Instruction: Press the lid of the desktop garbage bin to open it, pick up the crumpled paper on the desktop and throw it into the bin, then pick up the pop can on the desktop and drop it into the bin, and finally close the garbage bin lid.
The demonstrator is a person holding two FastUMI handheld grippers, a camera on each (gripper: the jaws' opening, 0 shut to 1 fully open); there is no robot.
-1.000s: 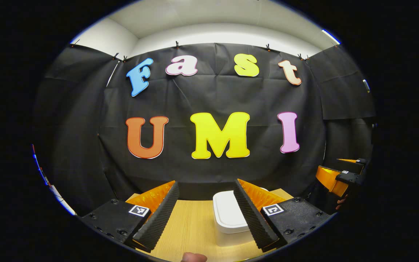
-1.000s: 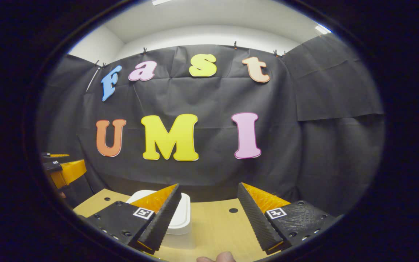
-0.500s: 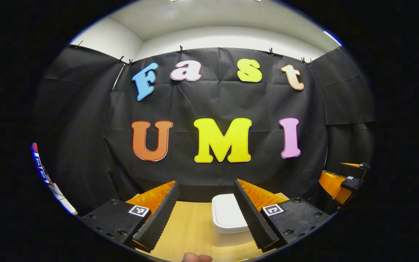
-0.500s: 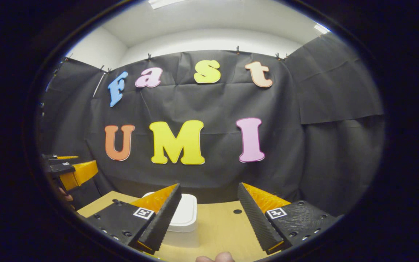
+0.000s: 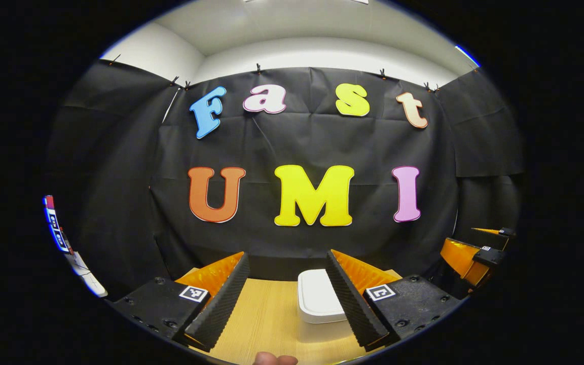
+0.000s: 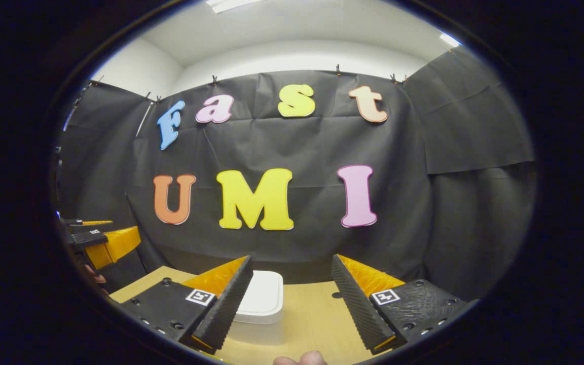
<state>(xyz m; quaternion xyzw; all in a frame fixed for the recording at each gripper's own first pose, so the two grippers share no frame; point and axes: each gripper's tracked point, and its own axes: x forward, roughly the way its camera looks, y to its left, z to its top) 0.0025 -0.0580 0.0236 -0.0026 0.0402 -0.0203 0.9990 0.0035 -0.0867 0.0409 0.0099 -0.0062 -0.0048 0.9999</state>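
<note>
Standing low centre in both views on the pale wooden desktop (image 5: 266,319), the small white rounded-rectangular plastic bin (image 5: 317,304), lid shut, appears light, rigid and smooth; press its lid from above. Left gripper (image 5: 288,296) and right gripper (image 6: 289,299) hover spread, empty.

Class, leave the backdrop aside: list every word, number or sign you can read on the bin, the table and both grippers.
No readable text.
Bin: plain white, nothing printed.
Table: bare wood, no text.
Left gripper: square coded markers, patterns rather than words.
Right gripper: the same kind of markers, no words.
Strip at the left edge: too blurred to read.
</note>
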